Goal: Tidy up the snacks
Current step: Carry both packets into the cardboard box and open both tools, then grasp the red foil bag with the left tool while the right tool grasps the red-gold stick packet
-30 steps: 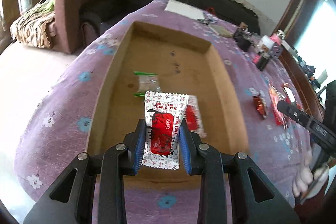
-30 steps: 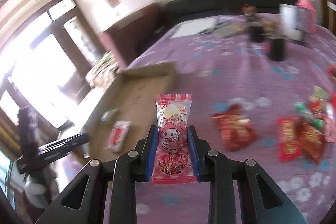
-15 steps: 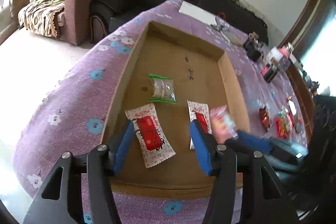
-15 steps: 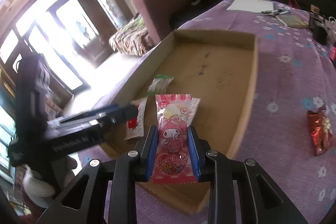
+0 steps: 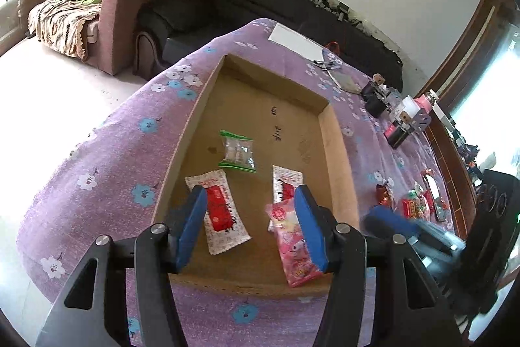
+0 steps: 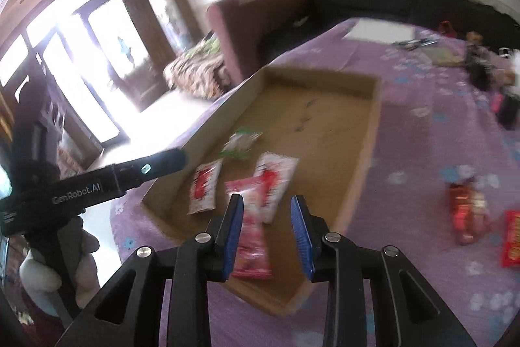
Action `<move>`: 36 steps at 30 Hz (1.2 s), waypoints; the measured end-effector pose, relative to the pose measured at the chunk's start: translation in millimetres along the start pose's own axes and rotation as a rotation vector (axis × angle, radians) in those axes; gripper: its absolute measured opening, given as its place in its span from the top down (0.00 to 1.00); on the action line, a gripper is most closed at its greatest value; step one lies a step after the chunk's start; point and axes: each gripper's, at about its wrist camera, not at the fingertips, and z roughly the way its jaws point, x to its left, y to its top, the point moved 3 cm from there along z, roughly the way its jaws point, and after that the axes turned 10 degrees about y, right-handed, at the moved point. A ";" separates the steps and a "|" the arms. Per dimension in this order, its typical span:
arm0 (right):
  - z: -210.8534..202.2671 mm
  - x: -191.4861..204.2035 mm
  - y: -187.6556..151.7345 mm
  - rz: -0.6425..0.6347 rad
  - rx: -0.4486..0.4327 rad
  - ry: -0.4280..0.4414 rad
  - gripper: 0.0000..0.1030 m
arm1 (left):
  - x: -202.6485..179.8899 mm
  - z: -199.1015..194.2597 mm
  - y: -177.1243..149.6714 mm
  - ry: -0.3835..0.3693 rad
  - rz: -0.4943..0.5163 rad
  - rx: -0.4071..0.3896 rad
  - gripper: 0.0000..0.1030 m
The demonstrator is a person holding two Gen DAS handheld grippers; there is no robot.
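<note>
Four wrapped snacks lie in the shallow brown cardboard tray [image 5: 334, 158]. L gripper [image 5: 250, 226] gapes over a white-and-red sachet [image 5: 217, 213], empty. R gripper [image 6: 266, 230] jaws, just opening, flank the pink cartoon candy packet [image 6: 250, 236], pads off it. Red snack packs [image 6: 468, 210] sit right on purple floral cloth [image 5: 107, 158].

The left hand-held gripper [image 5: 248, 225] points down and forward, its blue-padded jaws standing well apart with nothing pressed between them. In the right wrist view one of its black fingers [image 6: 156, 163] reaches in from nine o'clock, with a pale gloved hand [image 6: 48, 269] below it at about eight o'clock. The right hand-held gripper [image 6: 266, 233] also tilts downward; its jaws have just been opening, and a gap shows beside the right-hand pad. From the left wrist view it appears blurred at four o'clock.
</note>
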 end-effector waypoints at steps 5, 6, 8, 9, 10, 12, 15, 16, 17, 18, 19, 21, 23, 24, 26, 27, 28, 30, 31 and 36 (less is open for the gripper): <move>-61.6 -84.7 -0.5 0.148 -0.107 -0.170 0.62 | -9.3 -1.8 -2.7 -0.020 0.006 -0.001 0.47; -71.4 -104.9 -2.3 0.190 -0.114 -0.206 0.61 | -12.1 -0.7 -3.4 -0.026 0.007 0.002 0.47; -86.7 -138.0 -6.8 0.263 -0.129 -0.253 0.61 | -20.9 2.4 -5.8 -0.036 0.021 0.012 0.47; -90.3 -148.2 -8.2 0.281 -0.129 -0.267 0.60 | -25.4 3.8 -7.2 -0.042 0.030 0.018 0.47; -89.5 -153.0 -8.3 0.286 -0.126 -0.273 0.60 | -29.3 4.3 -8.5 -0.047 0.036 0.022 0.47; -86.4 -160.0 -8.6 0.281 -0.118 -0.280 0.60 | -39.3 4.9 -12.1 -0.055 0.058 0.030 0.47; -62.8 -163.2 -5.6 0.250 -0.074 -0.266 0.61 | -51.5 2.5 -16.6 -0.061 0.091 0.037 0.47; -55.4 -165.2 -4.4 0.245 -0.063 -0.269 0.61 | -55.5 0.7 -18.5 -0.062 0.102 0.038 0.47; -46.9 -168.6 -3.3 0.239 -0.053 -0.277 0.61 | -58.3 -0.7 -19.7 -0.062 0.109 0.038 0.47; -39.2 -172.1 -2.7 0.240 -0.048 -0.284 0.61 | -60.4 -2.0 -20.9 -0.061 0.115 0.038 0.47; -33.4 -176.8 -3.2 0.251 -0.043 -0.285 0.61 | -62.2 -3.0 -21.9 -0.061 0.120 0.039 0.47; -23.1 -183.4 -5.8 0.288 -0.033 -0.250 0.61 | -66.5 -5.1 -23.9 -0.062 0.133 0.039 0.47; -21.2 -180.1 -7.6 0.306 -0.027 -0.205 0.63 | -71.6 -6.4 -24.8 -0.068 0.145 0.035 0.47; -21.8 -176.8 -10.1 0.319 -0.021 -0.163 0.64 | -74.4 -6.2 -25.0 -0.073 0.151 0.034 0.47; -25.0 -165.7 -16.7 0.340 -0.002 -0.070 0.64 | -83.9 -3.7 -26.6 -0.082 0.170 0.040 0.47; -27.1 -162.2 -18.3 0.339 0.005 -0.038 0.64 | -89.9 -1.3 -28.1 -0.085 0.184 0.045 0.47; -30.7 -156.1 -21.7 0.333 0.013 -0.011 0.64 | -95.9 1.8 -30.2 -0.086 0.198 0.051 0.47; -42.7 -148.8 -26.1 0.319 -0.001 -0.006 0.63 | -107.6 9.6 -34.9 -0.072 0.235 0.066 0.47; -52.2 -147.5 -27.6 0.312 -0.022 -0.017 0.63 | -111.1 13.9 -36.8 -0.050 0.251 0.074 0.47; -95.2 -158.3 -36.7 0.316 -0.101 -0.108 0.61 | -116.2 34.0 -49.7 0.239 0.412 0.041 0.47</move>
